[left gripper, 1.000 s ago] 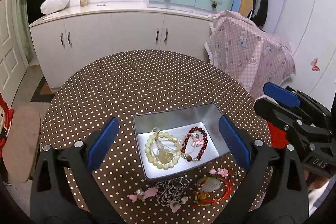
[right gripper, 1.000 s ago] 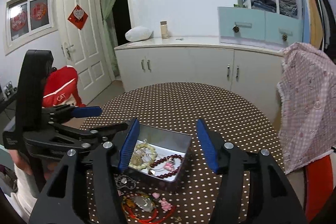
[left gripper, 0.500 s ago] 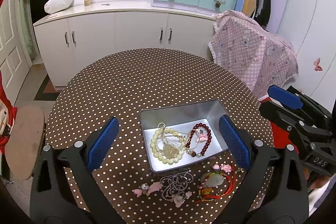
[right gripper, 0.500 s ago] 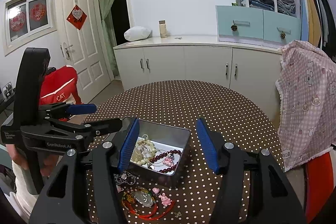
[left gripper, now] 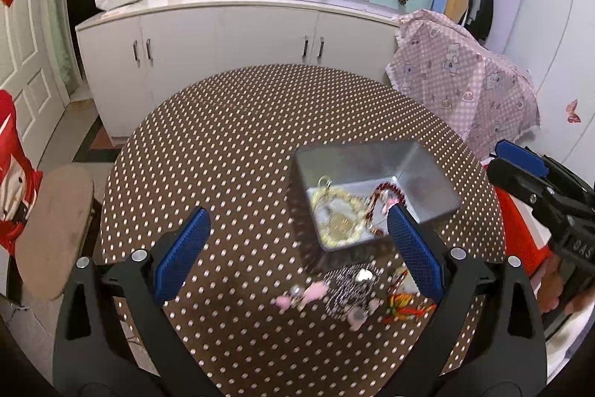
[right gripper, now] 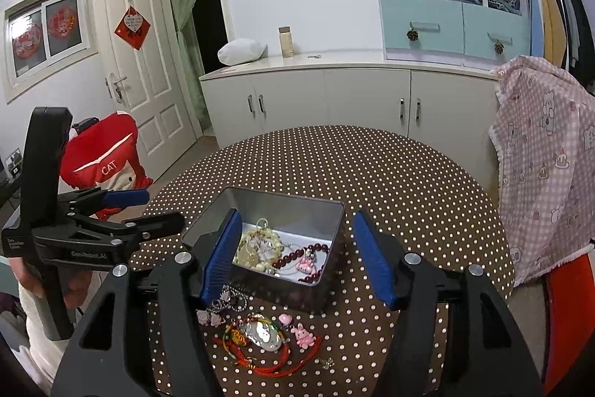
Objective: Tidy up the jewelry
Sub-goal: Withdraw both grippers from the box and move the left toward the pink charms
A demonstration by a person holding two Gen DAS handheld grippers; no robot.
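A silver metal tin point(right gripper: 297, 207) point(left gripper: 372, 161) stands on the dotted round table point(right gripper: 390, 174). It holds a cream bead bracelet point(right gripper: 260, 244) point(left gripper: 336, 222) and a dark red bead bracelet point(right gripper: 301, 257). In front of the tin lie a silver chain with pink charms point(right gripper: 223, 306) point(left gripper: 346, 289) and a red cord bracelet with a pale stone point(right gripper: 260, 337) point(left gripper: 403, 302). My right gripper point(right gripper: 293, 261) is open and empty, hovering over the tin's near side. My left gripper point(left gripper: 297, 248) is open and empty, left of the tin; it also shows in the right wrist view point(right gripper: 126, 211).
White cabinets point(right gripper: 334, 99) run behind the table. A chair draped in pink checked cloth point(right gripper: 546, 166) stands at the right. A red garment point(right gripper: 104, 159) and a stool point(left gripper: 52, 233) are at the left.
My left gripper has swung left, so the tin and loose jewelry now sit toward the right of its view. My right gripper has shifted slightly closer to the tin.
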